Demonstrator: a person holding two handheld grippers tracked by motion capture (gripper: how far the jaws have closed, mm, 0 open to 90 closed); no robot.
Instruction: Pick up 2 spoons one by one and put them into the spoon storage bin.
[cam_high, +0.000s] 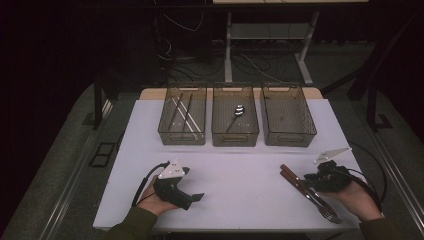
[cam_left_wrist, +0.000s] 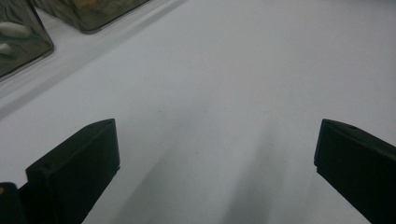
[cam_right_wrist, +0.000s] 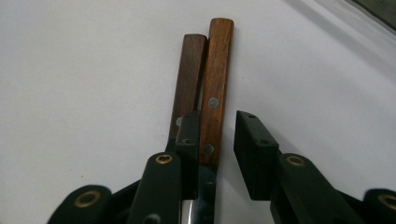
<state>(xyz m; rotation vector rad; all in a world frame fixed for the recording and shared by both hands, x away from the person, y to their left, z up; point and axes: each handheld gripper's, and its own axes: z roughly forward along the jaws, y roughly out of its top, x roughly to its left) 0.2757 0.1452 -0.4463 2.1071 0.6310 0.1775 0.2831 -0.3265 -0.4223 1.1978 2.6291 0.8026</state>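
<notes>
The right gripper stands partly spread over two wood-handled forks lying side by side near the table's right front corner; one handle sits between its jaws, unclamped. The left gripper stands wide open.

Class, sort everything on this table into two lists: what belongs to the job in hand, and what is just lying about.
In the job:
right gripper
two wooden-handled utensils

Lying about:
left gripper, open over bare table
left bin with sticks
middle bin with a utensil
right bin
</notes>
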